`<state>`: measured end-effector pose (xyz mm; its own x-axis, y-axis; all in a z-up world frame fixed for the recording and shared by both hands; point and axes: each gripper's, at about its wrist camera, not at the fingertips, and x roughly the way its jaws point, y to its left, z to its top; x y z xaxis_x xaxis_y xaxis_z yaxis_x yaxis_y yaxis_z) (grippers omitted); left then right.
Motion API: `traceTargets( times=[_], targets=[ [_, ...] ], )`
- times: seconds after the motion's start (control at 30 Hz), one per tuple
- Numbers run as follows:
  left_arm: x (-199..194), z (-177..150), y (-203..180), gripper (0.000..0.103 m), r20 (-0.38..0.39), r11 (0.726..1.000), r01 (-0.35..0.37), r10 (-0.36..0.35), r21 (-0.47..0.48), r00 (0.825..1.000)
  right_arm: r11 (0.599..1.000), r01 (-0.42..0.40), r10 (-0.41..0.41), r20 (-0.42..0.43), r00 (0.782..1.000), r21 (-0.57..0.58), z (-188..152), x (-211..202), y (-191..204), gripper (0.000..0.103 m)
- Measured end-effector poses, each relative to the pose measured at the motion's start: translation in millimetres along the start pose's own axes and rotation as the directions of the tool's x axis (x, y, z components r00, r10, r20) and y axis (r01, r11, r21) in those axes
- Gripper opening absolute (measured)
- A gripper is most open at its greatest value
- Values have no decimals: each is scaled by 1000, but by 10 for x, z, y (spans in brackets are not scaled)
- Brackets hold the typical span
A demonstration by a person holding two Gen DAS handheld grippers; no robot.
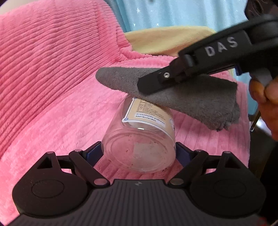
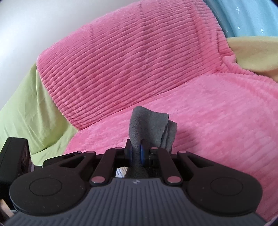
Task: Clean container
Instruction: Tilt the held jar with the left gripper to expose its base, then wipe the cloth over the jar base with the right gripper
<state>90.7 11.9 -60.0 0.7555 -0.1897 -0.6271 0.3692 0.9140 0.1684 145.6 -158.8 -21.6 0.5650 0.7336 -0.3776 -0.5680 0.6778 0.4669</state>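
A clear plastic jar (image 1: 140, 137) with a cream label lies on its side, its bottom toward the left wrist camera. My left gripper (image 1: 139, 153) is shut on the jar, a blue pad on each side. My right gripper (image 1: 152, 83) comes in from the upper right, shut on a grey cloth (image 1: 182, 97) that rests on the jar's upper side. In the right wrist view my right gripper (image 2: 137, 154) pinches the grey cloth (image 2: 149, 126) between its blue pads. A bit of the jar's label (image 2: 120, 172) shows below the fingers.
A pink ribbed blanket (image 1: 52, 87) covers the seat and the backrest (image 2: 130, 57). A yellow cloth (image 1: 165, 40) lies behind at the right, a green sheet (image 2: 26, 111) at the left. A blue starred curtain (image 1: 173, 13) hangs behind. A hand (image 1: 265, 97) holds the right gripper.
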Motion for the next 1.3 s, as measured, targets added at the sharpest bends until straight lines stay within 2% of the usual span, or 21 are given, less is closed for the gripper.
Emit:
traceTargets(
  times=[0.17, 0.27, 0.4, 0.5, 0.63, 0.7, 0.8, 0.87, 1.0, 1.1, 1.3],
  targets=[
    [27, -61, -16, 87, 19, 998, 5, -4, -56, 1000, 1000, -19, 19, -18, 1000, -11, 12, -11, 8, 8],
    [10, -92, -72, 87, 30, 999, -22, 23, -47, 999, 995, -97, 97, -39, 995, -12, -65, -44, 79, 8],
    [14, -96, -83, 86, 25, 999, -27, 28, -36, 999, 979, -185, 177, -94, 980, -83, -115, -61, 193, 7],
    [29, -90, -113, 86, 26, 999, -36, 36, -22, 999, 982, -158, 149, -96, 984, -101, -4, 17, 136, 6],
    [32, -81, -199, 85, 30, 998, -52, 51, 29, 998, 999, -54, 54, -46, 997, -1, 143, 156, -114, 6],
    [39, -78, -216, 85, 29, 998, -56, 55, 39, 998, 998, -57, 57, -53, 997, -7, 134, 141, -55, 8],
    [54, -82, -192, 85, 21, 999, -47, 46, 29, 999, 987, -149, 142, -98, 985, -67, 32, 82, 120, 8],
    [61, -83, -185, 85, 16, 999, -42, 41, 23, 999, 978, -176, 163, -121, 979, -109, 17, 60, 178, 6],
    [57, -87, -187, 85, 16, 999, -40, 40, 26, 999, 993, -108, 103, -96, 990, -44, 169, 156, -35, 6],
    [49, -89, -108, 85, 19, 1000, -10, 10, -16, 1000, 992, -126, 129, -105, 986, 29, 238, 243, -198, 6],
    [31, -106, 84, 85, 20, 984, 99, -97, -146, 995, 995, -97, 96, -89, 991, -3, 182, 170, -115, 6]
  ],
)
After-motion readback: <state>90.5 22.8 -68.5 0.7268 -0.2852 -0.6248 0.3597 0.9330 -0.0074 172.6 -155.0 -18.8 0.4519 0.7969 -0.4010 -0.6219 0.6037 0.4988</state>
